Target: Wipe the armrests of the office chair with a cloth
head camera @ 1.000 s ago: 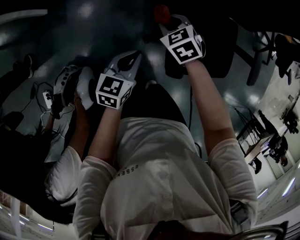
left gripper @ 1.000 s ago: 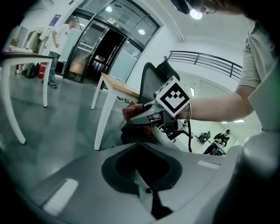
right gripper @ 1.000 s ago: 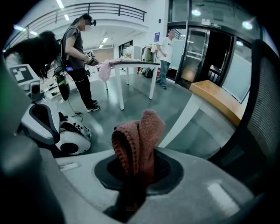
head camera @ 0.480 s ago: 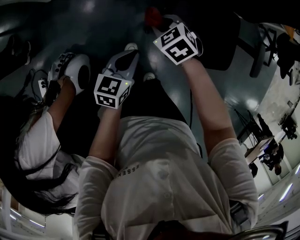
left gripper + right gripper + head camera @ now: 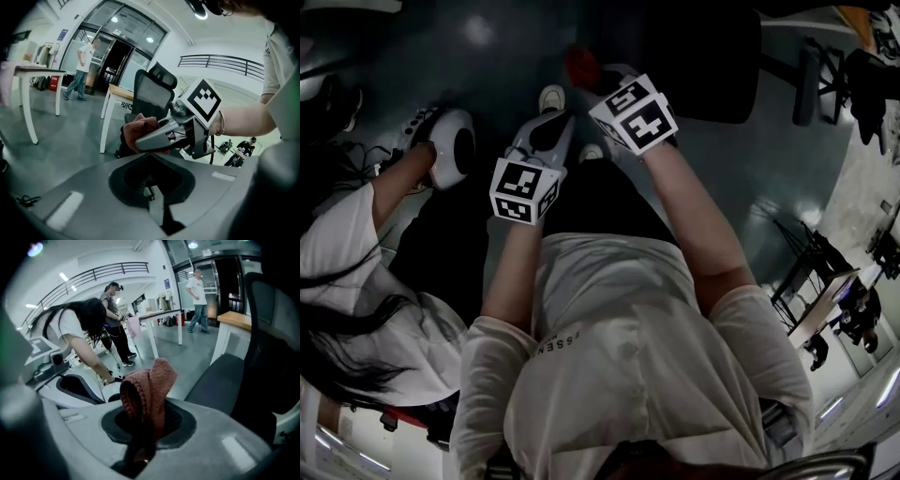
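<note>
Your right tool [image 5: 140, 446] is clamped on the reddish cloth [image 5: 147, 394]: the jaws press together on its lower end, and the rest stands up out of them in a folded loop. The cloth sits just beside the office chair [image 5: 220, 380], on the side of the seat that faces you, and no view shows it touching the seat or backrest. In the head view the right tool [image 5: 598, 77] reaches toward the chair's dark back [image 5: 703, 56], with the cloth [image 5: 579, 64] bunched at its tip. In the left gripper view the cloth [image 5: 140, 133] shows low in front of the chair's backrest [image 5: 150, 96].

Your left tool [image 5: 161, 213] has its jaws together with nothing between them. It [image 5: 553, 122] hangs beside the right tool, on the side away from the chair, and points at the chair.

Farther from the chair, beyond your left tool, a second person [image 5: 79, 333] bends toward the grey floor [image 5: 487, 56] with a hand on a white device [image 5: 455, 145]. Behind the chair stands a counter [image 5: 119, 91] with a wooden top and white legs. Beyond that, another person [image 5: 84, 65] walks in front of a glass doorway [image 5: 110, 61].
</note>
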